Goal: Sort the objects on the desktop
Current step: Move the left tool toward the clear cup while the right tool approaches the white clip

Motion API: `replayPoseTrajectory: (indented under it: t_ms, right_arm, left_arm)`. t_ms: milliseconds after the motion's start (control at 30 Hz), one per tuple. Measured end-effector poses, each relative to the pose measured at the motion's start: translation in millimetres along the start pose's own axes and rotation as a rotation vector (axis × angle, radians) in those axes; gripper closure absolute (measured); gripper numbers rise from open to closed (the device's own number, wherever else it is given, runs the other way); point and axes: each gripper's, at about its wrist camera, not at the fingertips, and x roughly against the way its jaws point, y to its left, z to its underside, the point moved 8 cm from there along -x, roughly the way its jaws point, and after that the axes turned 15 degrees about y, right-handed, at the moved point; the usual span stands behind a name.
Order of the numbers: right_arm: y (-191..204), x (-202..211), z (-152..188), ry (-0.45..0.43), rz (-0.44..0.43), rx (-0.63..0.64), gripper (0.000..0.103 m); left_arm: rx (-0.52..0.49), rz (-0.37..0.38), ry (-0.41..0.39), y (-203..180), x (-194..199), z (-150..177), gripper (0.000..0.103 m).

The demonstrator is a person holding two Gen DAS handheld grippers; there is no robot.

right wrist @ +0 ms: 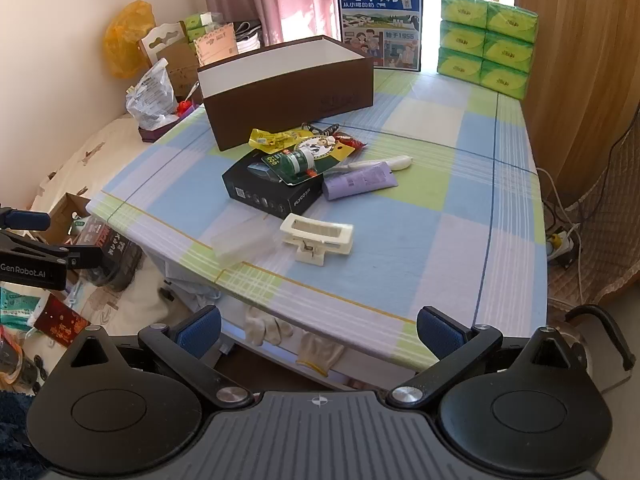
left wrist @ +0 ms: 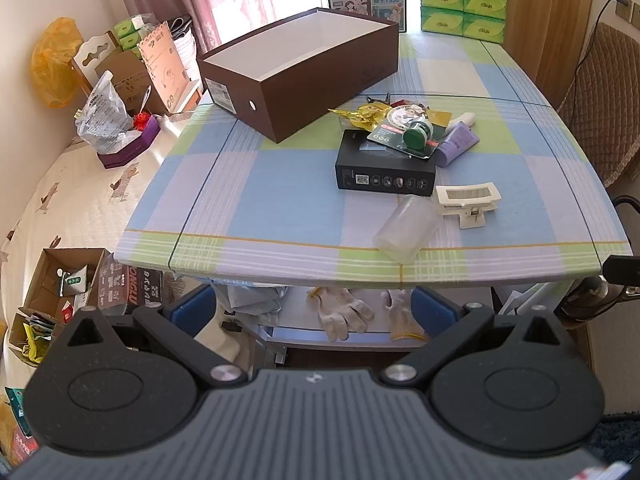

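Observation:
An open brown box [left wrist: 304,76] with a white inside stands at the back of the checked table [left wrist: 280,184]; it also shows in the right wrist view [right wrist: 288,88]. In front of it lies a pile: a black box [left wrist: 384,168], a green jar [left wrist: 418,134] on a card, a purple tube [left wrist: 456,144], gold wrappers [left wrist: 360,114], a white clip [left wrist: 468,200] and a clear plastic case [left wrist: 406,228]. My left gripper [left wrist: 316,312] is open and empty, below the table's front edge. My right gripper [right wrist: 320,330] is open and empty, at the front edge.
Green tissue packs [right wrist: 488,44] and a blue milk carton [right wrist: 380,24] stand at the back. Work gloves [left wrist: 348,316] lie on a shelf under the table. Cluttered boxes and bags [left wrist: 112,92] sit on the bed to the left. A chair [left wrist: 604,100] stands at right.

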Motion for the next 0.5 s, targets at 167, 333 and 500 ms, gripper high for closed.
replayPoseTrajectory:
  t_ms: [167, 333, 500]
  right_arm:
    - [-2.6, -0.5, -2.0, -0.001, -0.005, 0.002, 0.002]
    - [-4.8, 1.5, -3.1, -0.005, -0.011, 0.008, 0.002]
    - [-8.5, 1.7, -5.7, -0.009, -0.014, 0.015, 0.002]
  left_arm:
    - [0.000, 0.000, 0.001, -0.2, 0.1, -0.7, 0.001]
    - [0.003, 0.001, 0.000, -2.0, 0.2, -1.7, 0.001]
    - [0.009, -0.002, -0.001, -7.7, 0.0, -4.8, 0.001]
